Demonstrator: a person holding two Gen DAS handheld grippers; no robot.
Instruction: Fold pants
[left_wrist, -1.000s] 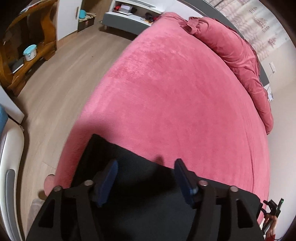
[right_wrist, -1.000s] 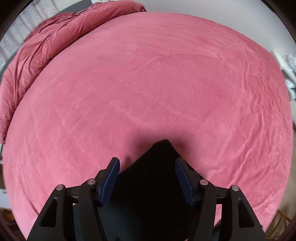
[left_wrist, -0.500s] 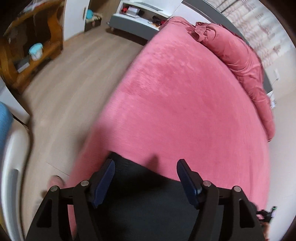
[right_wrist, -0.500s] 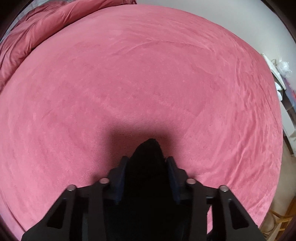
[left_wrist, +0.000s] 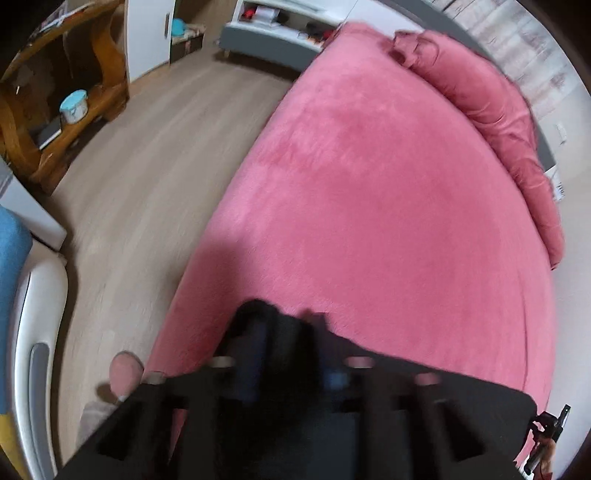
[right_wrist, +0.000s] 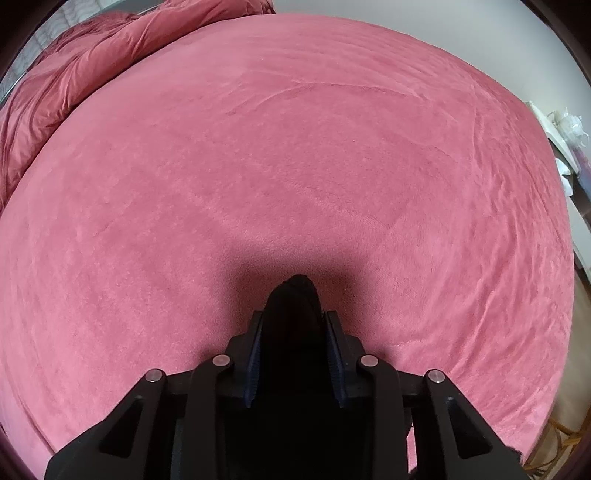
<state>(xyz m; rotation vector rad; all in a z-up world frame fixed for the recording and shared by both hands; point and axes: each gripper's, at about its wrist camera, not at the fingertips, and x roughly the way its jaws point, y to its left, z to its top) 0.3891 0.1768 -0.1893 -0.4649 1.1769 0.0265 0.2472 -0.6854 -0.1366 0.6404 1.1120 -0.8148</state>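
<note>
Black pants (left_wrist: 388, 373) lie at the near edge of a pink bed (left_wrist: 369, 203). In the left wrist view, my left gripper (left_wrist: 291, 332) is shut on a bunched corner of the pants; the view is blurred by motion. In the right wrist view, my right gripper (right_wrist: 293, 325) is shut on another corner of the black pants (right_wrist: 295, 295), which pokes out past the fingertips just above the bed (right_wrist: 295, 147). The rest of the pants is hidden under both grippers.
A rumpled pink duvet (left_wrist: 498, 110) lies along the bed's far side, also in the right wrist view (right_wrist: 55, 85). Wood floor (left_wrist: 147, 184), a wooden shelf (left_wrist: 55, 110) and a white chair (left_wrist: 33, 332) are to the left. A nightstand (right_wrist: 569, 147) stands at right.
Both grippers have closed on corners of the pants: the right one half a second ago, the left one just now. The left gripper is moving, the view blurred.
</note>
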